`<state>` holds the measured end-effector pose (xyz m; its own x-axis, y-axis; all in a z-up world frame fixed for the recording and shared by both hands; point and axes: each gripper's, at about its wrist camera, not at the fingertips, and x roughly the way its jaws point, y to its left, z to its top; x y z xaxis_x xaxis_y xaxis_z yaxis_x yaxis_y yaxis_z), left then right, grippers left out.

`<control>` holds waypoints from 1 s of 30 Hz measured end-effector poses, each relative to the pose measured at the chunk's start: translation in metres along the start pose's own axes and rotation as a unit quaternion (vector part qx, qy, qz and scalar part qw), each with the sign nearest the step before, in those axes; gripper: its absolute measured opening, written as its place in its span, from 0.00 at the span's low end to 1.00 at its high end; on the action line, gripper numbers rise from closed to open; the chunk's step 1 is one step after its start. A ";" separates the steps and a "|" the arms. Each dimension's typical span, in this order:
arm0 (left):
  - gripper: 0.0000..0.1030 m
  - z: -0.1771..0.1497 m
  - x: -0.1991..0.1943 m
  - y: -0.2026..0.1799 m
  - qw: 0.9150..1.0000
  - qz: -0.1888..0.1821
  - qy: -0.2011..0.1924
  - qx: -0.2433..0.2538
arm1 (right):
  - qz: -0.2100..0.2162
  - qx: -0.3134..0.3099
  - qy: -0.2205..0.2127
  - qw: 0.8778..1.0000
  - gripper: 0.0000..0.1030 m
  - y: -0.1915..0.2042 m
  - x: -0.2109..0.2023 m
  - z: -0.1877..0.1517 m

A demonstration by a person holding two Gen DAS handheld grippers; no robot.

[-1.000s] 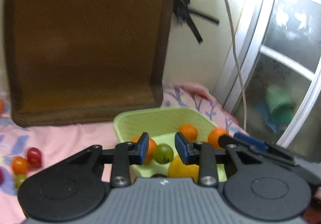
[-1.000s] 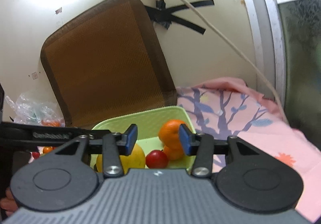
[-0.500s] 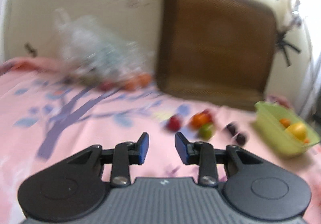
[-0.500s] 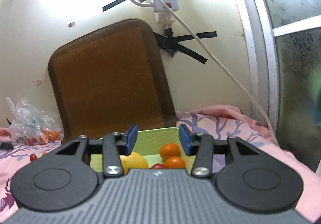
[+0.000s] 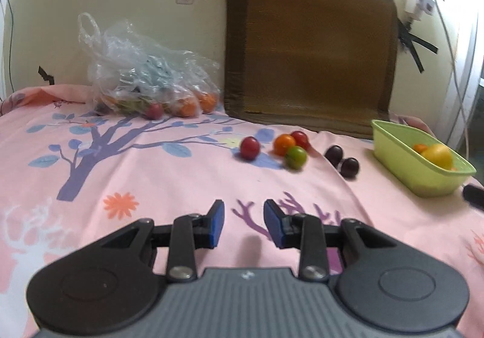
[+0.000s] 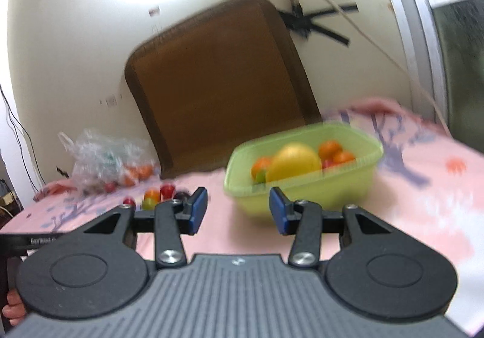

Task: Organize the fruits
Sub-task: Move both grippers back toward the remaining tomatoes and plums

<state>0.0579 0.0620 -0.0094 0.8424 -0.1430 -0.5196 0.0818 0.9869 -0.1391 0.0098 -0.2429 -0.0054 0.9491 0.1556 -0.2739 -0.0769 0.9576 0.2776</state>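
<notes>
A light green basket (image 5: 396,156) stands at the right on the pink bedsheet, with a yellow fruit (image 5: 438,155) and oranges inside. It also shows in the right wrist view (image 6: 305,191). Loose on the sheet lie a red fruit (image 5: 250,148), an orange one (image 5: 283,144), a green one (image 5: 296,157) and two dark plums (image 5: 343,162). My left gripper (image 5: 243,223) is open and empty, low over the sheet, well short of them. My right gripper (image 6: 238,210) is open and empty, just in front of the basket.
A clear plastic bag (image 5: 145,74) with more fruit lies at the back left by the wall. A brown cushion (image 5: 308,47) leans on the wall behind the loose fruit. A cable and socket (image 5: 420,2) hang at the right.
My left gripper has swung away from the basket and pulled back over the sheet, now facing the loose fruit. My right gripper has drawn back from above the basket, empty.
</notes>
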 end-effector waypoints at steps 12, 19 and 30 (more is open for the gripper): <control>0.37 -0.020 -0.022 -0.033 0.999 0.016 -0.012 0.041 | -0.025 0.041 0.032 0.998 0.47 0.011 -0.013 -0.023; 0.37 -0.020 -0.022 -0.030 0.999 0.014 -0.014 0.033 | -0.034 0.058 0.039 0.997 0.49 0.008 -0.013 -0.026; 0.42 -0.020 -0.024 -0.030 0.999 0.022 -0.022 0.038 | -0.034 0.050 0.030 0.998 0.50 0.011 -0.016 -0.028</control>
<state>0.0245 0.0339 -0.0096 0.8683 -0.0972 -0.4865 0.0829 0.9953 -0.0508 -0.0147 -0.2275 -0.0240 0.9310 0.1075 -0.3488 0.0216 0.9378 0.3466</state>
